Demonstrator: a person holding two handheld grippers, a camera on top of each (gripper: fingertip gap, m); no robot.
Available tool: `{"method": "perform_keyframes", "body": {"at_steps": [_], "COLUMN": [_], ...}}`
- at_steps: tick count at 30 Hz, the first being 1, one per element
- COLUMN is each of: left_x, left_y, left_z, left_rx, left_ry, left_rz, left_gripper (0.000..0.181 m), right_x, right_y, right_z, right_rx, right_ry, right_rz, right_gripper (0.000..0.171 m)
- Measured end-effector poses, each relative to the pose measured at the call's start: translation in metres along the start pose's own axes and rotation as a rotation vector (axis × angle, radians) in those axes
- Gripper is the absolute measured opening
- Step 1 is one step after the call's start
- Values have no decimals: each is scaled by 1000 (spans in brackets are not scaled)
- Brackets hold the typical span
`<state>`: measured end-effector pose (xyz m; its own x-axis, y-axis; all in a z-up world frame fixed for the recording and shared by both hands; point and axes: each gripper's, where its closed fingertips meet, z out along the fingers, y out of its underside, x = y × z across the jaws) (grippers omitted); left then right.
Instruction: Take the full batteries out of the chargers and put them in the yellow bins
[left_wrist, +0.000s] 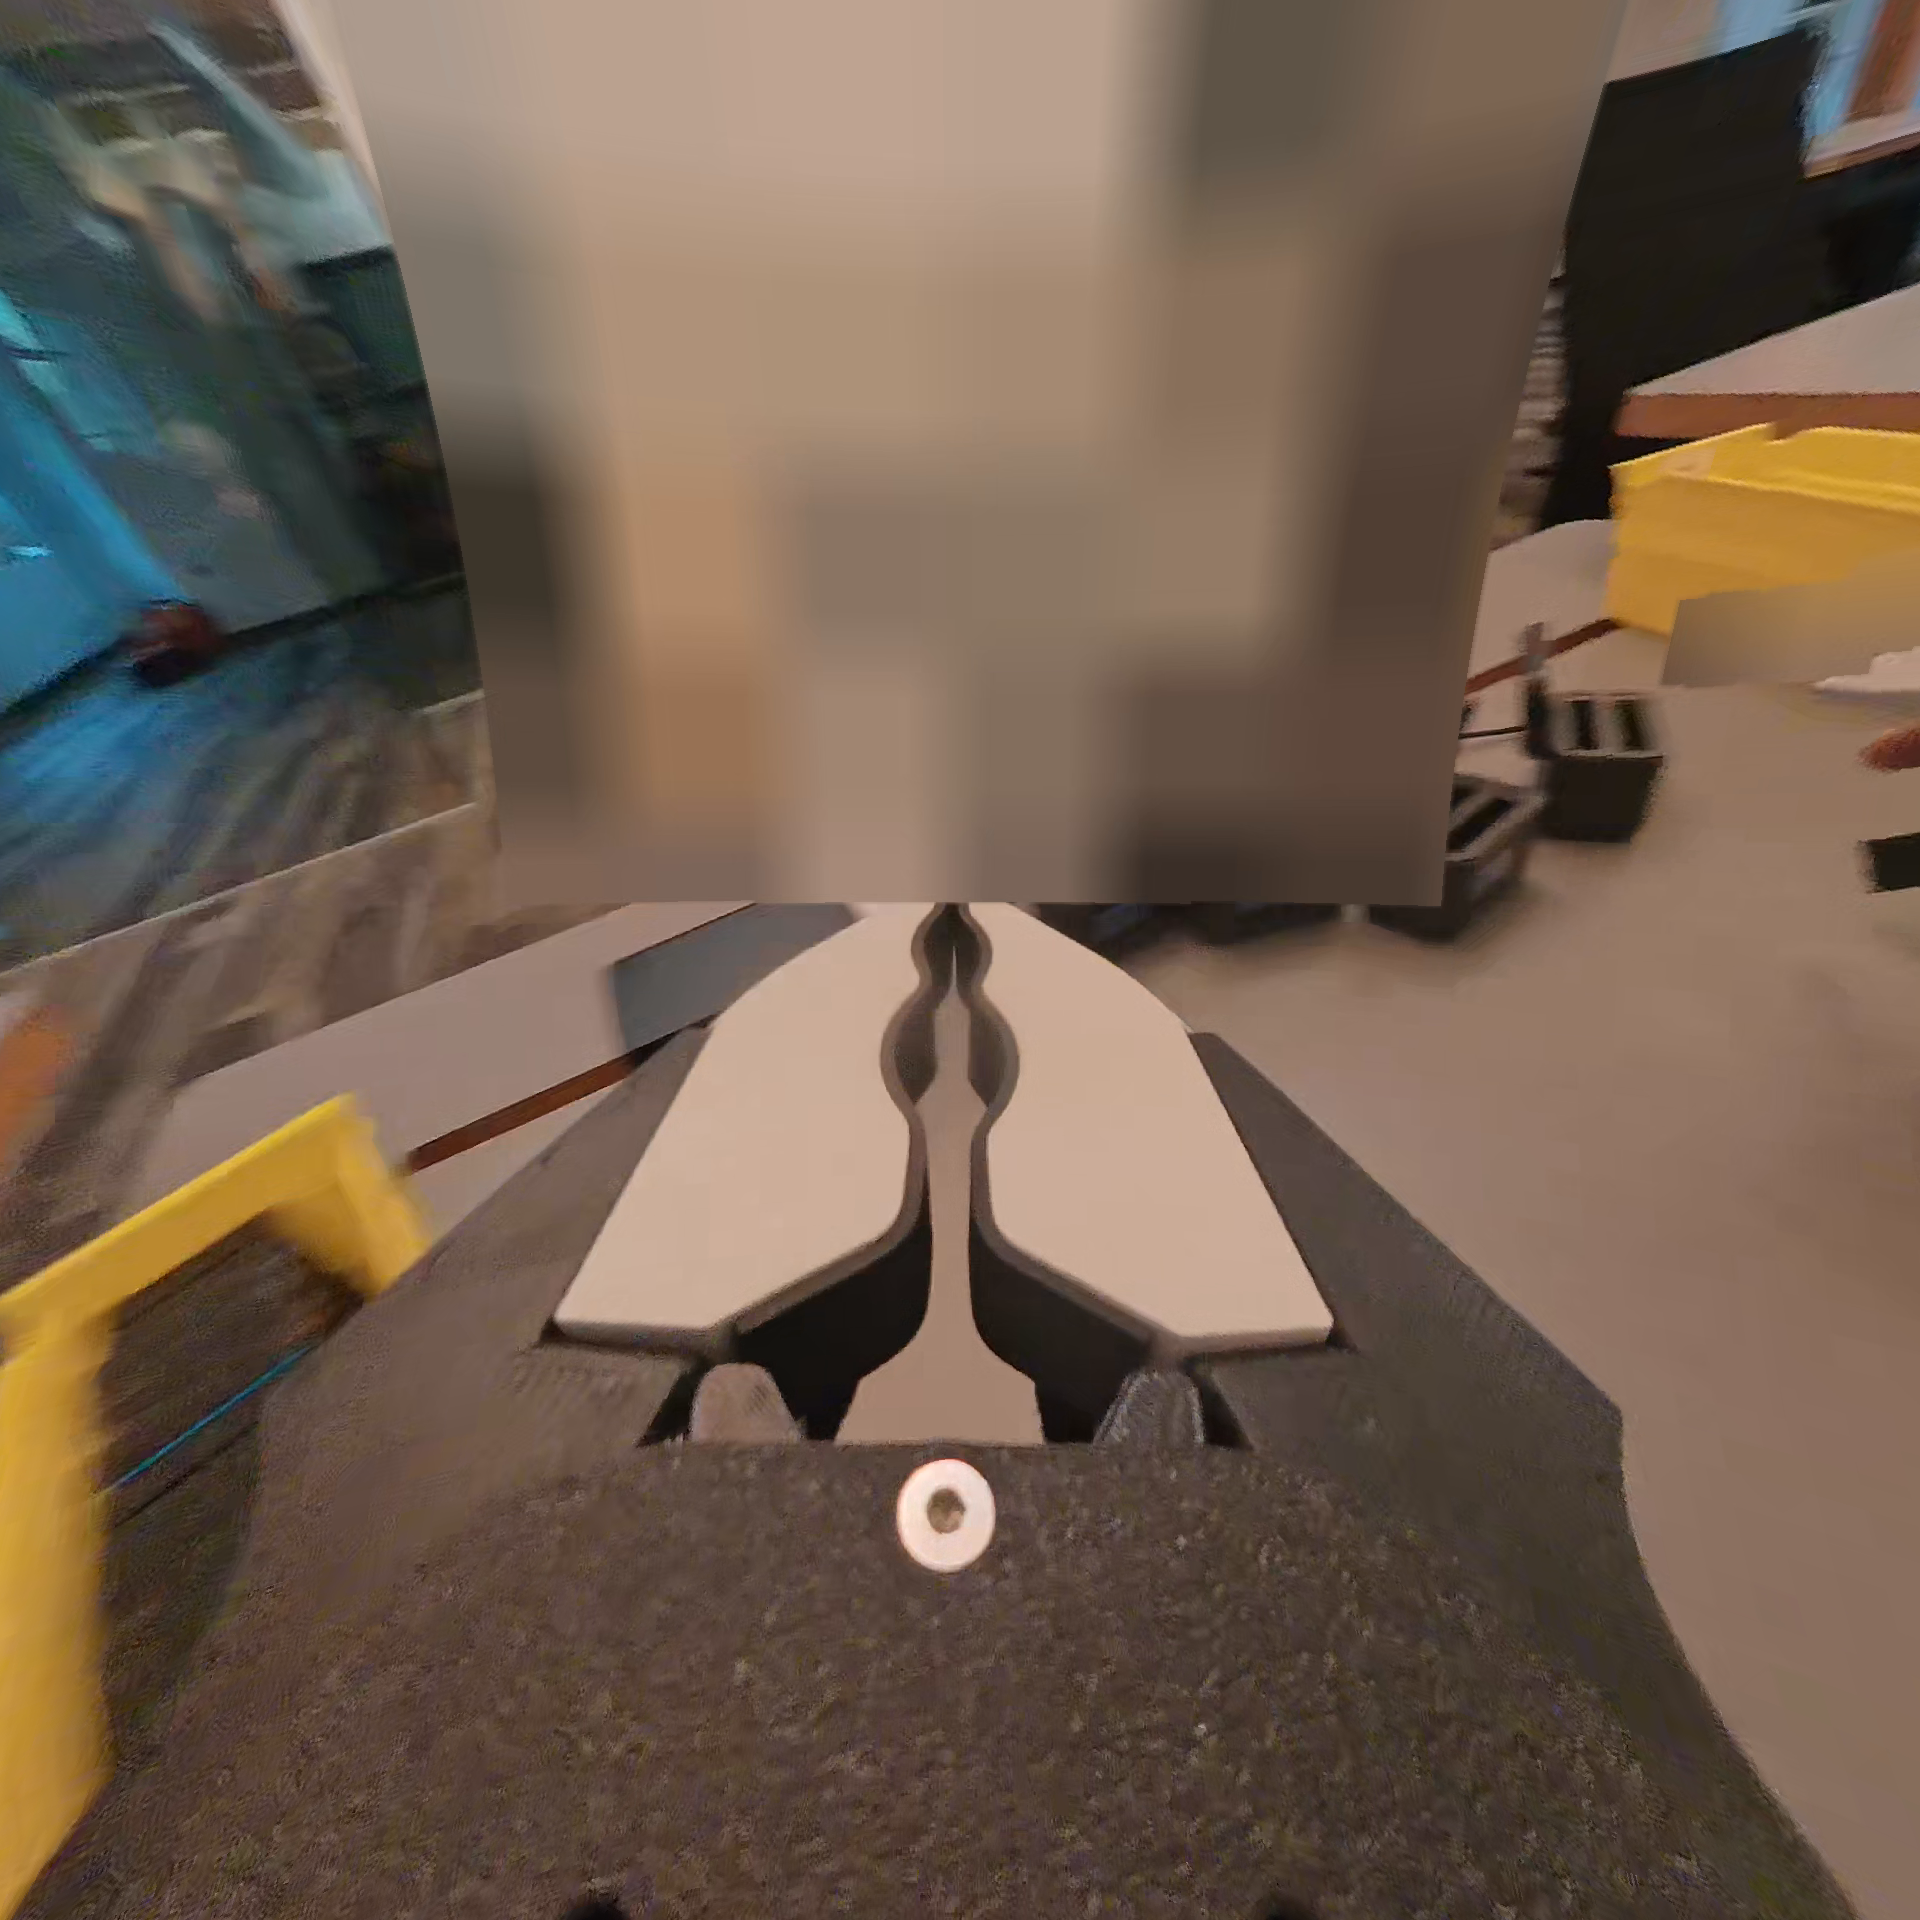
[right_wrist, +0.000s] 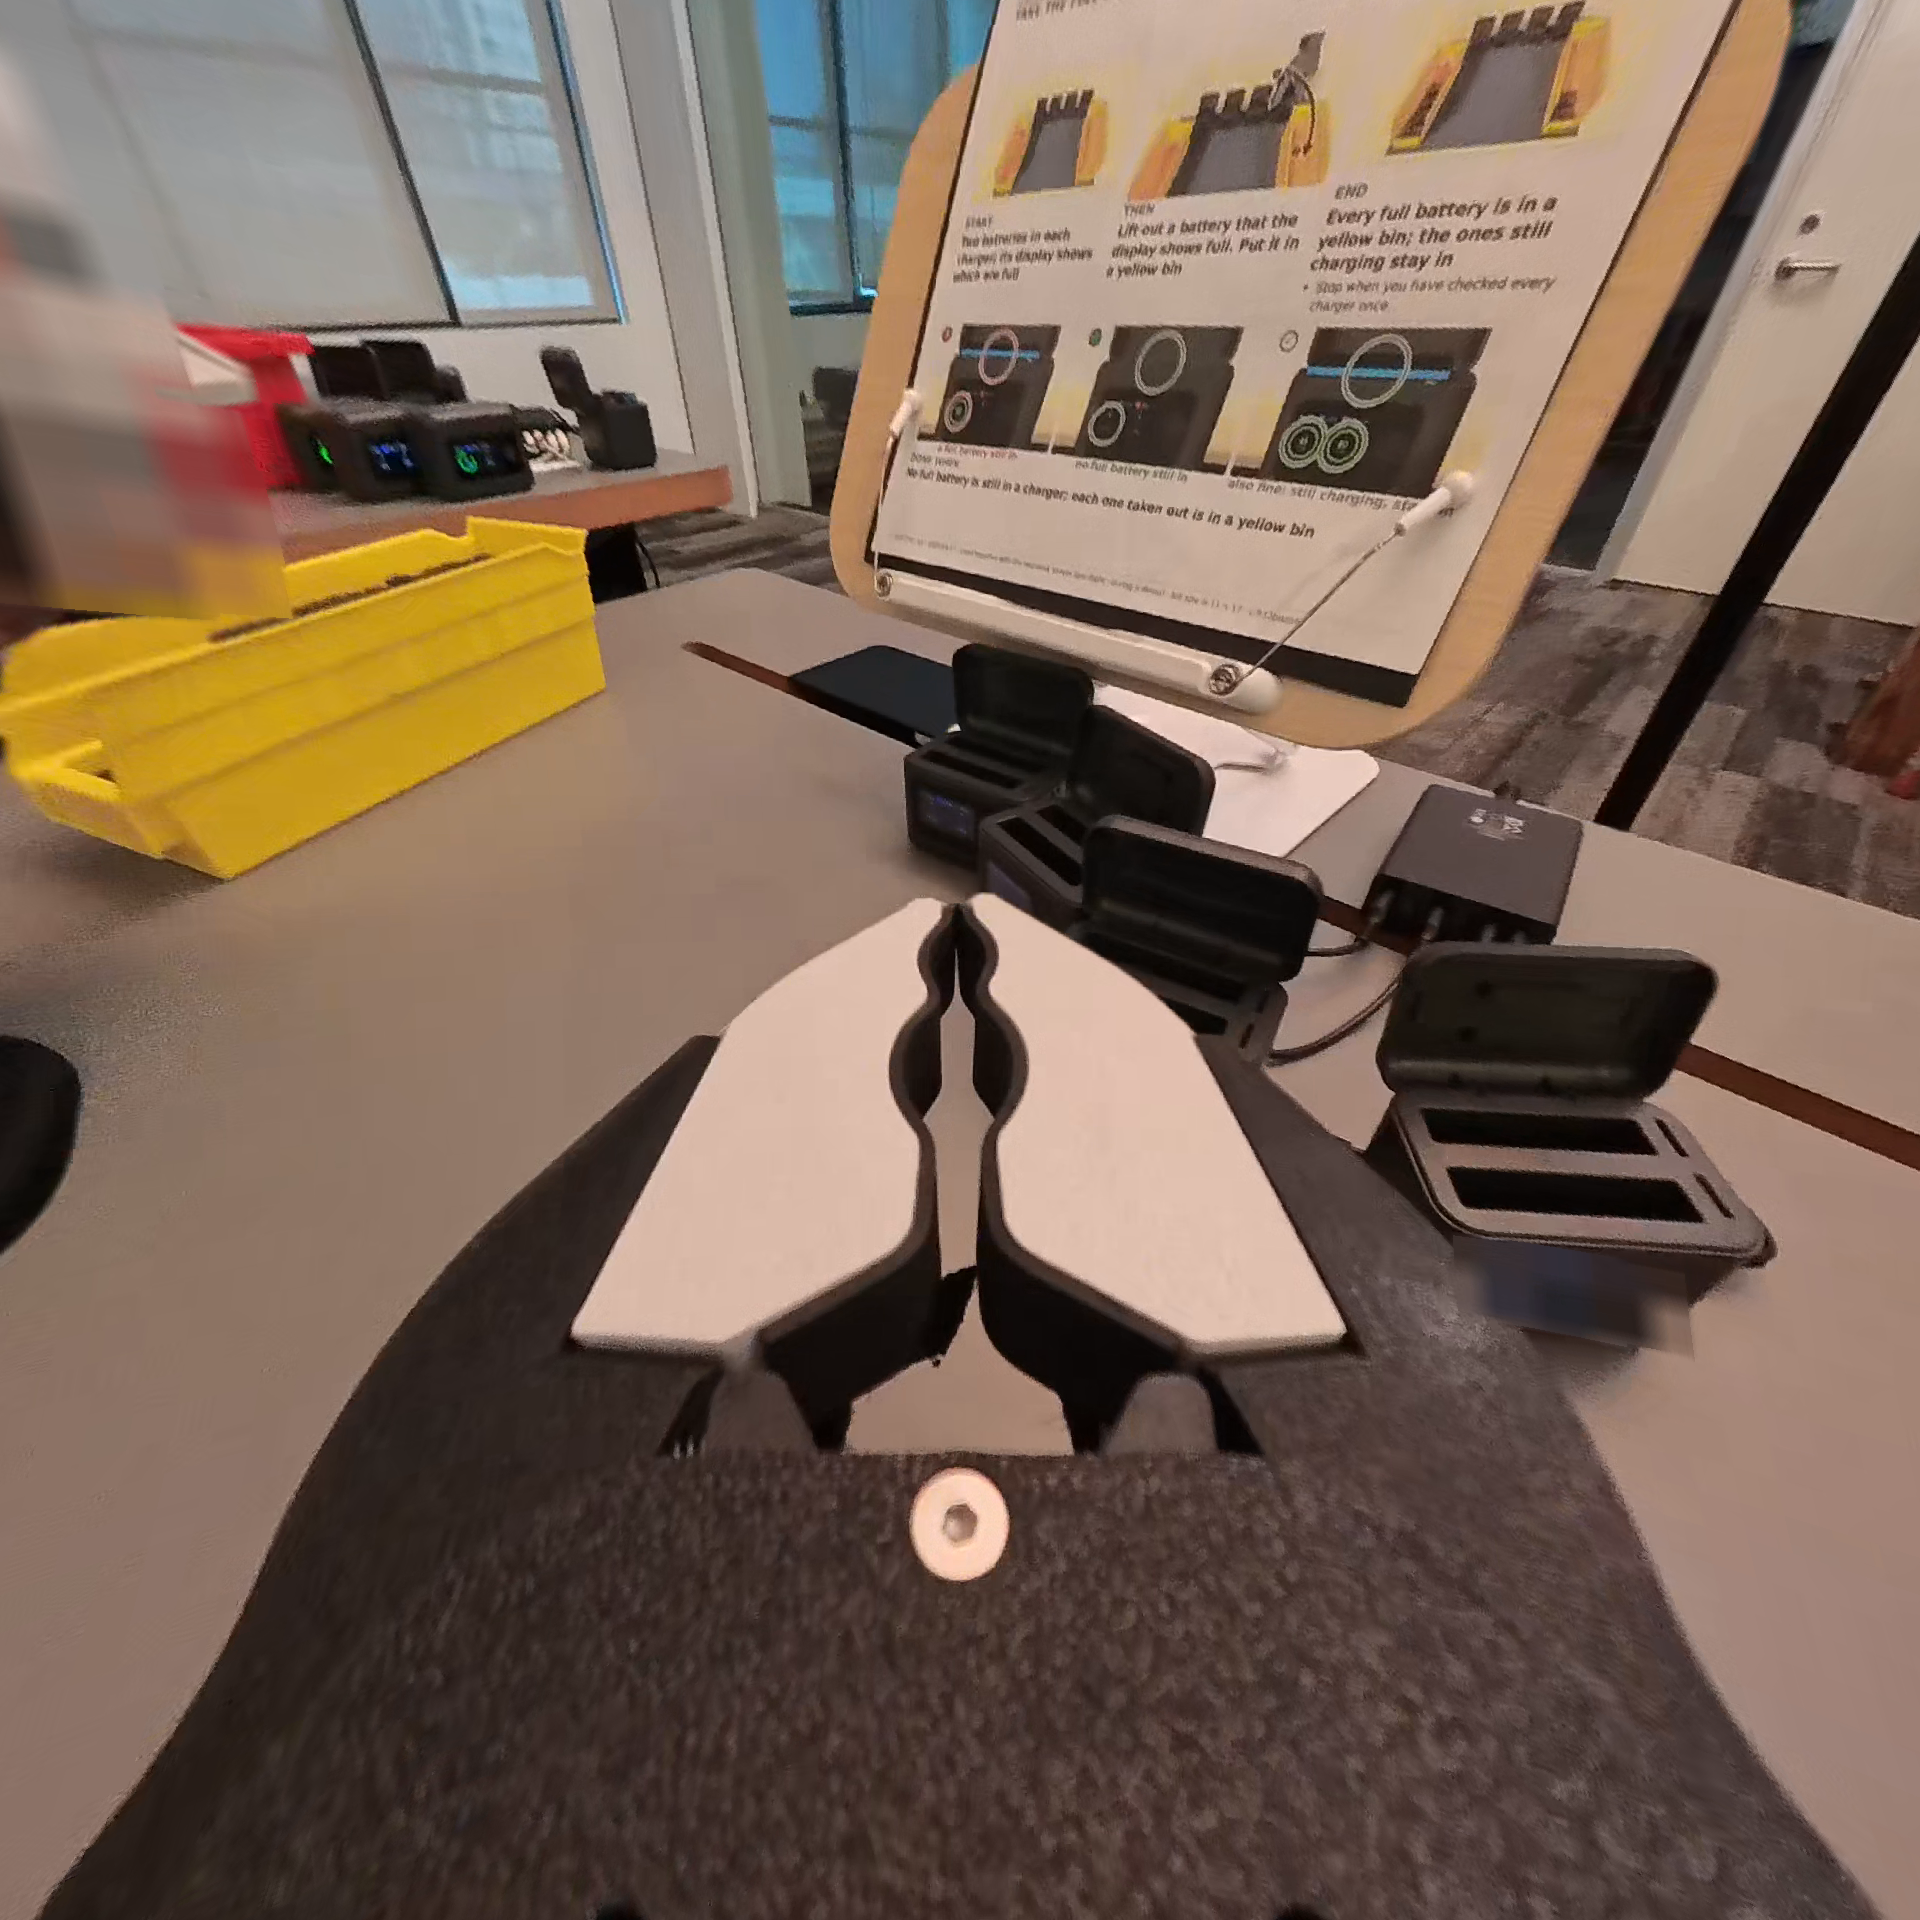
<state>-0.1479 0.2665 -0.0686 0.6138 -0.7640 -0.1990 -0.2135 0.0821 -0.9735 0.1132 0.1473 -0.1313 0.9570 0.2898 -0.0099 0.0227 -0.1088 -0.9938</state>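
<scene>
Grey laminate covers the table (right_wrist: 416, 1039) over which both grippers hover, each with its pale fingers drawn together so the tips nearly meet and nothing sits between them. The right gripper (right_wrist: 954, 914) points toward a row of black chargers, all with their lids flipped up. The nearest charger (right_wrist: 1558, 1143), to the right of the fingers, shows two dark slots that look empty. A second charger (right_wrist: 1195, 935) sits just past the fingertips, partly hidden by them, and two more chargers (right_wrist: 997, 769) stand farther back, close together; whether those hold batteries cannot be told. A black power hub (right_wrist: 1475, 862) with cables lies behind the row. Beyond it a wooden board (right_wrist: 1621, 436) on a stand holds a printed instruction sheet. To the left, well apart from the chargers, stands a stack of yellow bins (right_wrist: 343, 686) with dark objects along the top one's rim.

In the left wrist view, the left gripper (left_wrist: 951, 914) is likewise closed and empty. A yellow bin (left_wrist: 208, 1247) lies just beside it at lower left, and the yellow stack (left_wrist: 1766, 520) and open chargers (left_wrist: 1590, 769) appear far right.
</scene>
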Motion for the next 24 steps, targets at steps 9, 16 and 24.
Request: {"method": "perform_keyframes", "body": {"at_steps": [9,16,24], "left_x": [-129,-147,-149], "left_y": [67,145,170], "left_z": [-96,-95,-78], "left_rx": [-469,-954,-1070], "left_ry": [-64,99,138], "left_rz": [233,540,688], "left_gripper": [12,37,32], "right_x": [16,24,25], "right_y": [-1,5,8], "right_z": [-6,-7,-7], "right_rx": [18,4,-12], "right_ry": [38,55,56], "right_rz": [1,9,-8], "right_gripper": [0,0,0]}}
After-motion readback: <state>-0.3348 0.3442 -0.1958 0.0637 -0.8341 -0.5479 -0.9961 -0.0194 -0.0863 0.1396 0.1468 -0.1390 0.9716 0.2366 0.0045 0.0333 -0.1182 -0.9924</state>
